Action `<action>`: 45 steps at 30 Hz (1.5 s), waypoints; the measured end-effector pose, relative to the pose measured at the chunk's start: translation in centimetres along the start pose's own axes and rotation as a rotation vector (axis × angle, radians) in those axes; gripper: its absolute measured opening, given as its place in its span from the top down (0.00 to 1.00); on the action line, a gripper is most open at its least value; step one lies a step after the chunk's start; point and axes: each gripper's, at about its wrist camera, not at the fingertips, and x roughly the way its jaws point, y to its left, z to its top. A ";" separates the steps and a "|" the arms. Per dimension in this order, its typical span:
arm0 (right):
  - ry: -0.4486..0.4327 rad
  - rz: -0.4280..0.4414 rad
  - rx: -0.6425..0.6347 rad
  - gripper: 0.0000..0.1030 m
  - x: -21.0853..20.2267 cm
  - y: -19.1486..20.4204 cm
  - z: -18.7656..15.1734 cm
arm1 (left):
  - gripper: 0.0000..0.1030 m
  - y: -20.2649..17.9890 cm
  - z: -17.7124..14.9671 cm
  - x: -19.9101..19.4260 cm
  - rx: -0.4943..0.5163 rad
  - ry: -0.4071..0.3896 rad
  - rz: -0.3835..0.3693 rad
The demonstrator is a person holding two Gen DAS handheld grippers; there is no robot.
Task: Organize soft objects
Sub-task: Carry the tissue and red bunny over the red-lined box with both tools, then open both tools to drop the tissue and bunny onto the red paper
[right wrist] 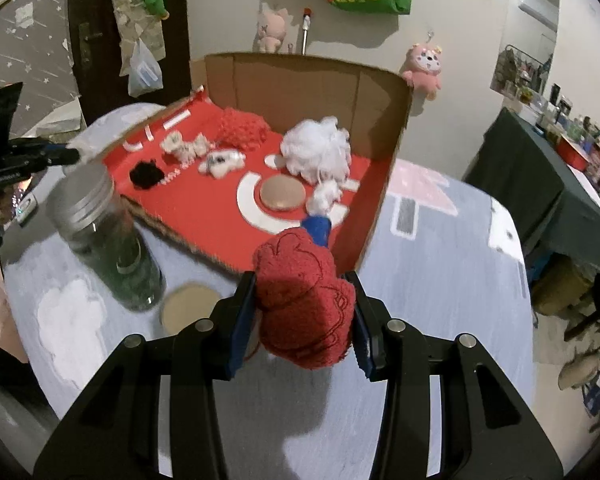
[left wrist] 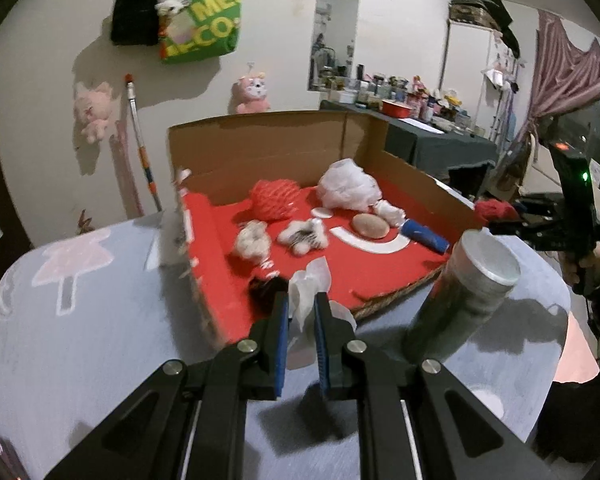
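Grey patterned tablecloth [right wrist: 440, 280] | left gripper [left wrist: 301, 320] pinches crumpled white tissue [left wrist: 306, 292] | right gripper [right wrist: 304, 320] clamps folded red terry cloth [right wrist: 304, 300] | advise releasing low inside red-lined cardboard box [right wrist: 384, 196], clear of neighbours.

Dim indoor light with a cool cast. Hard shadows fall left of the wall-hung bag [left wrist: 202, 20] and behind the jar [left wrist: 460, 296] on the desk [left wrist: 100, 340]. Motion blur softens the jar [right wrist: 104, 236]. Fisheye bends edges; corners black.

Red towel [right wrist: 304, 312] and white tissue [left wrist: 304, 300] held above table.
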 end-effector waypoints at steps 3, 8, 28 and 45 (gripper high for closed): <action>-0.013 0.021 -0.004 0.61 0.2 0.1 1.7 | 0.88 -0.7 1.5 1.7 0.016 0.026 -0.018; -0.022 0.087 0.011 0.61 1.5 0.2 4.6 | 0.88 -1.7 3.5 5.2 0.038 0.100 -0.043; 0.352 0.205 -0.051 0.61 13.2 2.4 6.8 | 0.88 -2.1 5.5 15.1 0.139 0.408 -0.041; 0.459 0.161 -0.043 0.58 15.7 2.4 6.5 | 0.82 -1.8 5.2 16.6 0.137 0.466 -0.037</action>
